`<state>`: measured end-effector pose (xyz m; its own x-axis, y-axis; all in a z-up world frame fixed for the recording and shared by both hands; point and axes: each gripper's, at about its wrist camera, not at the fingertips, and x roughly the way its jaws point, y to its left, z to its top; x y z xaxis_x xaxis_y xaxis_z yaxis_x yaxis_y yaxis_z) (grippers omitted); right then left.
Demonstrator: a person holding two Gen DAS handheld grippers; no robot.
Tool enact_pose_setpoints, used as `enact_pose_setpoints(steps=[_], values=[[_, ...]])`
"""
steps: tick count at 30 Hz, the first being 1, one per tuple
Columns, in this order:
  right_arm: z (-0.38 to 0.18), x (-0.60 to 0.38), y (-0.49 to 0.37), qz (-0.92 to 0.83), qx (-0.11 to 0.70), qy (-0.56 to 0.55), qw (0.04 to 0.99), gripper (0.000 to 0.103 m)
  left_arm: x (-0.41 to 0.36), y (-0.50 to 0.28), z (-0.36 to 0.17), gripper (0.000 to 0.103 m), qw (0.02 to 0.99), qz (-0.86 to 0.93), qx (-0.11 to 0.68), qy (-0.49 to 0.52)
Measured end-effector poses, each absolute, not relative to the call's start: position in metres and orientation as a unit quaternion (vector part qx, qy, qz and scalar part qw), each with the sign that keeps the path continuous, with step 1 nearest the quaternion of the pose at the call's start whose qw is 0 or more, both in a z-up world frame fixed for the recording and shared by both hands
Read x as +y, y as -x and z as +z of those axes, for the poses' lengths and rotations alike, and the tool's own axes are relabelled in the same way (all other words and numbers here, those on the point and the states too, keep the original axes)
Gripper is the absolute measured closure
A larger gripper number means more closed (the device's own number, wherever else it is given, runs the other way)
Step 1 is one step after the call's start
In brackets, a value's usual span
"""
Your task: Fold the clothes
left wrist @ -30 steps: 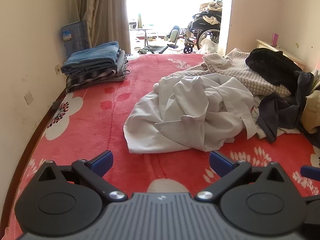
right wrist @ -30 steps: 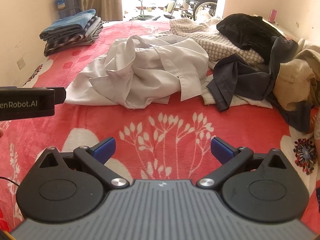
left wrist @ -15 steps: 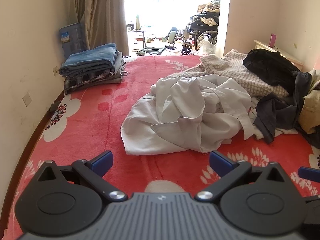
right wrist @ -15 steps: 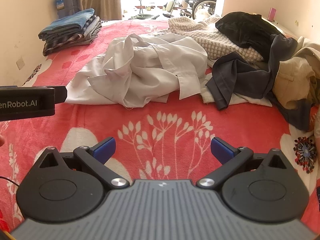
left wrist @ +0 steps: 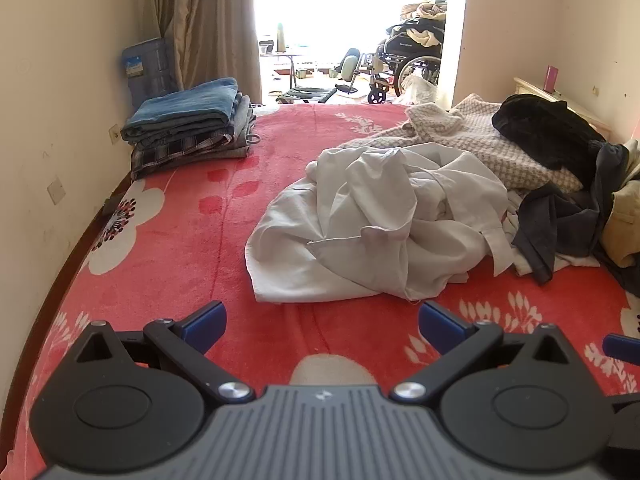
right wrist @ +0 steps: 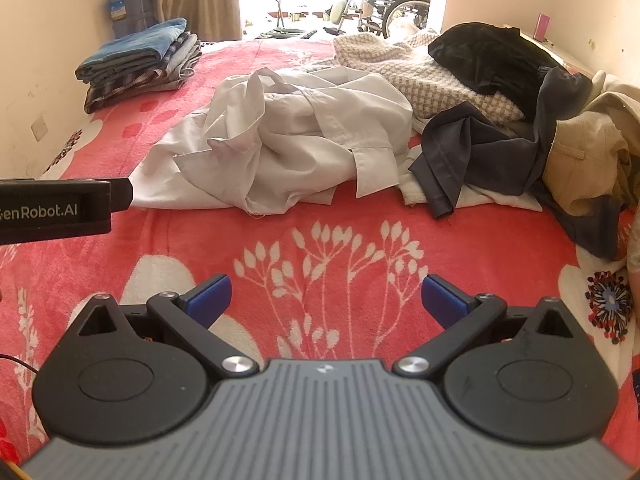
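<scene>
Both grippers idle above the red floral plush blanket (right wrist: 328,240) on the bed. The left gripper (left wrist: 322,320) has its blue-padded fingers (left wrist: 206,320) spread wide with nothing between them; the right gripper (right wrist: 326,294) is likewise spread and empty. The crumpled white cotton shirt (left wrist: 384,224) lies ahead of the left fingertips and just to their right, apart from them; from the right wrist view it sits ahead and left of the fingers (right wrist: 280,136). I judge it light, limp and wrinkle-prone, with no stiffness to hold a shape, so it will drape and drag when lifted. The cuffed sleeve end (right wrist: 372,168) hangs toward me, and the flat hem edge (left wrist: 280,292) lies closest to the left fingers; these doubled edges look like the firmest places to pinch. Beyond the right fingers, a heap of unfolded clothes: dark grey garment (right wrist: 480,148), beige checked knit (right wrist: 400,68), black fuzzy garment (right wrist: 488,56), tan garment (right wrist: 584,160). Far ahead-left, a folded stack topped by blue denim (left wrist: 188,120). No baskets or bins for the laundry visible; a blue crate (left wrist: 146,66) against the wall, contents not discernible.
</scene>
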<state>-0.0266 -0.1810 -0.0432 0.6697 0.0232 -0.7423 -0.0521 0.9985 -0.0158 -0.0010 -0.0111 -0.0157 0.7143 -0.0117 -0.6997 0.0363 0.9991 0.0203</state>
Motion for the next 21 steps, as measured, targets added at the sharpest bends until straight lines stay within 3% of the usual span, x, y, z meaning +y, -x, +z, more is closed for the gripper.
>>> enact_pose_setpoints(steps=[21], values=[[-0.0443,-0.1799,0.0254,0.023,0.409,0.016,0.912,0.001,-0.0121,0.0000,-0.0187,0.000,0.923,-0.012,0.384,-0.017]])
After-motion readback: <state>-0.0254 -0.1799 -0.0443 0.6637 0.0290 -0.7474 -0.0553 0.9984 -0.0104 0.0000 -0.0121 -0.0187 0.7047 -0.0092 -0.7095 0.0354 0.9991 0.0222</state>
